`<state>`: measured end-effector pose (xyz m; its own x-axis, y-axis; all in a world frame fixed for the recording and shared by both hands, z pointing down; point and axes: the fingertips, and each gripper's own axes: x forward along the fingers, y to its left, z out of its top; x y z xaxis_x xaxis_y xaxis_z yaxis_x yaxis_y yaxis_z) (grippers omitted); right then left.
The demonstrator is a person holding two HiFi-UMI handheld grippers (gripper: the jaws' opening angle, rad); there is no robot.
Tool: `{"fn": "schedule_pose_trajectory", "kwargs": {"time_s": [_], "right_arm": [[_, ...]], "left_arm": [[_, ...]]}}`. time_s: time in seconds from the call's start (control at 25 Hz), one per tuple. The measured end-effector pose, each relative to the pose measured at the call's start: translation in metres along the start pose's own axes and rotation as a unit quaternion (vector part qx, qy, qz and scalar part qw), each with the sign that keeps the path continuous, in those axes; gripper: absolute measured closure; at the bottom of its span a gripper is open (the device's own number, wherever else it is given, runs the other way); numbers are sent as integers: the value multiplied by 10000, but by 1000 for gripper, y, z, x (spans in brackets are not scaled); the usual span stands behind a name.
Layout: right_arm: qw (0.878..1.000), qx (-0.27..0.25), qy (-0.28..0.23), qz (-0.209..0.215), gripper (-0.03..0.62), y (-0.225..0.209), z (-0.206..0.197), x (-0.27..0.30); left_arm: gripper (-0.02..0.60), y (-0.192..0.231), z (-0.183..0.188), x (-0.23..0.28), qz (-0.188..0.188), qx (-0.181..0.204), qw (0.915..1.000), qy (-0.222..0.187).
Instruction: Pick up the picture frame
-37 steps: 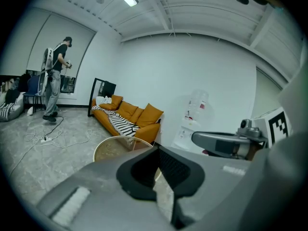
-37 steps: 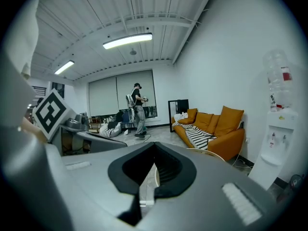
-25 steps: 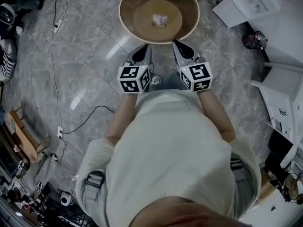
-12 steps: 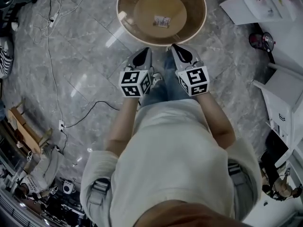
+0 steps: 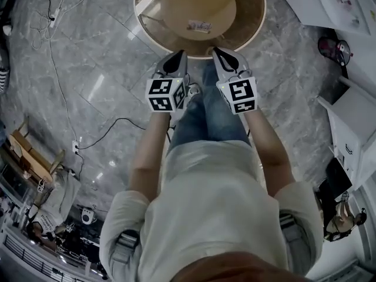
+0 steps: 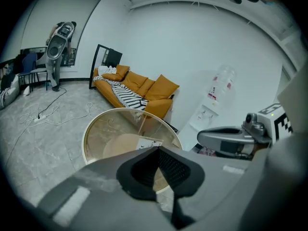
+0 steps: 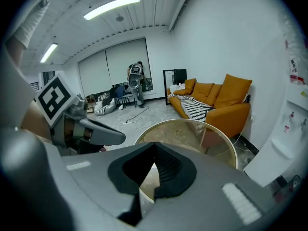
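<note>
The picture frame (image 5: 199,26) is a small pale card-like piece on the wooden disc under a round glass table (image 5: 252,31). In the left gripper view the picture frame (image 6: 148,143) peeks out just above my jaws. My left gripper (image 5: 179,57) and right gripper (image 5: 219,54) are side by side at the table's near rim, both shut with nothing in them. The left gripper (image 6: 157,150) points at the table (image 6: 96,124), with the right gripper (image 6: 226,137) beside it. In the right gripper view the right gripper (image 7: 154,160) covers the frame.
Power cables (image 5: 59,51) trail over the grey marble floor at the left. White furniture (image 5: 352,116) stands at the right. An orange sofa (image 6: 139,88) with a striped throw is behind the table. A white water dispenser (image 6: 214,105) stands by the wall.
Both grippers have sunk and moved forward together. The table has slid toward the top of the head view, and the jaw tips now overlap its near rim. Both stay shut.
</note>
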<state>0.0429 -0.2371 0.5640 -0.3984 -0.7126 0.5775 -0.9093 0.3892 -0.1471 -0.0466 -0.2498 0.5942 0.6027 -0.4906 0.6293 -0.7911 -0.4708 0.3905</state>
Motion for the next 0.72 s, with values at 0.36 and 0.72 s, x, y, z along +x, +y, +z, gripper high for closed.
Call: {"fn": "schedule_pose_trajectory", "kwargs": {"time_s": [0.36,0.72], "right_arm": [[9987,199,453,130,592,-30,-51,62],[9931,240,1048,470,495,-43,-105,115]], "left_arm": [[580,33,-31,75,-31,136,9986,501],[503,62,-66,128,12,353,9948,952]]}}
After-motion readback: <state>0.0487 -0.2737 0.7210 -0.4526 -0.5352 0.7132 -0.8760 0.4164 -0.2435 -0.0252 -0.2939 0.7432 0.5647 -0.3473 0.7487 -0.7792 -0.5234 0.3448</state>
